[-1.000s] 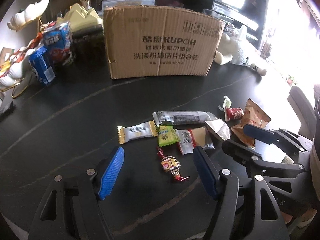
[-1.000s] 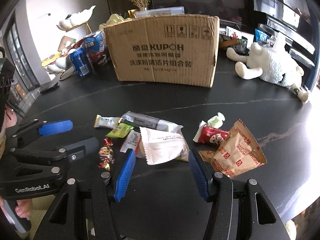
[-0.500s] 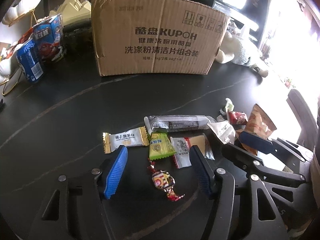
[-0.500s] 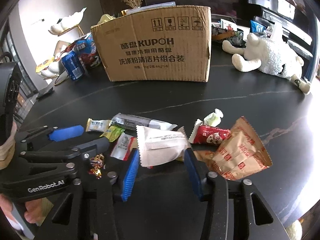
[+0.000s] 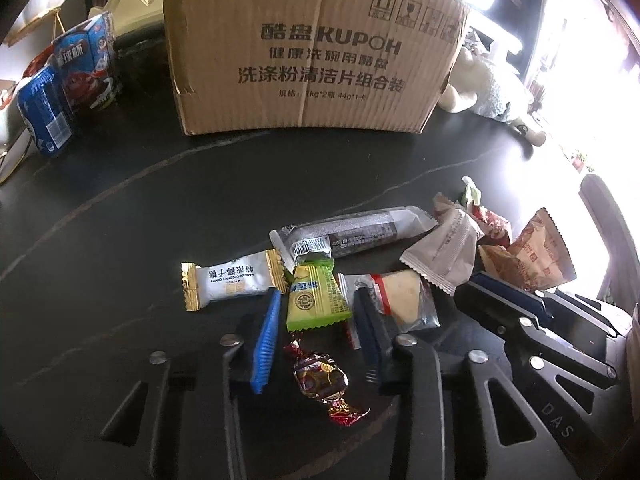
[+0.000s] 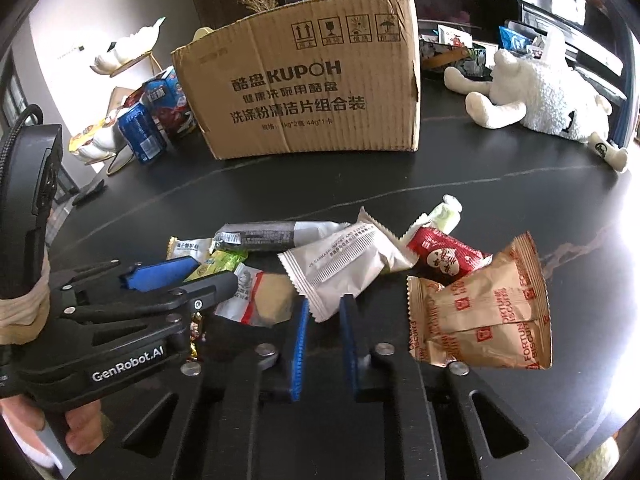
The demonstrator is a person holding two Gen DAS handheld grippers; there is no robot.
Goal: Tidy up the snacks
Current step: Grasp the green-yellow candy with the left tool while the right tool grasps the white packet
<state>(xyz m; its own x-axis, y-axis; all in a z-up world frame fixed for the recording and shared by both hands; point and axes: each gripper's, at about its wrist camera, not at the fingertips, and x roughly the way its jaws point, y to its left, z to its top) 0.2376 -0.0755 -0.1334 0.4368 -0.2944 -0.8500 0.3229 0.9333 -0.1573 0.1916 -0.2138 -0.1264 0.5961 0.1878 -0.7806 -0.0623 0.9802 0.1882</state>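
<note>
Several snack packets lie on a black table before a cardboard box (image 5: 316, 48). My left gripper (image 5: 318, 300) is part-closed around a green candy packet (image 5: 316, 296), its jaws at the packet's sides with small gaps. A foil-wrapped candy (image 5: 320, 376) lies between its fingers, nearer the camera. My right gripper (image 6: 324, 304) is narrowed on the near corner of a white packet (image 6: 344, 264), which looks pinched between the pads. A brown biscuit bag (image 6: 488, 312) and a red packet (image 6: 444, 256) lie to its right.
The box (image 6: 312, 96) stands upright at the back. Blue cans and cartons (image 5: 60, 92) stand left of it. A white plush sheep (image 6: 540, 96) lies at the back right. A grey bar packet (image 5: 352, 232), a white coconut candy (image 5: 232, 280) and a clear-wrapped biscuit (image 5: 400, 300) lie in the pile.
Both grippers moved forward into the pile and narrowed. The left closed in around the green packet. The right closed on the white packet's corner.
</note>
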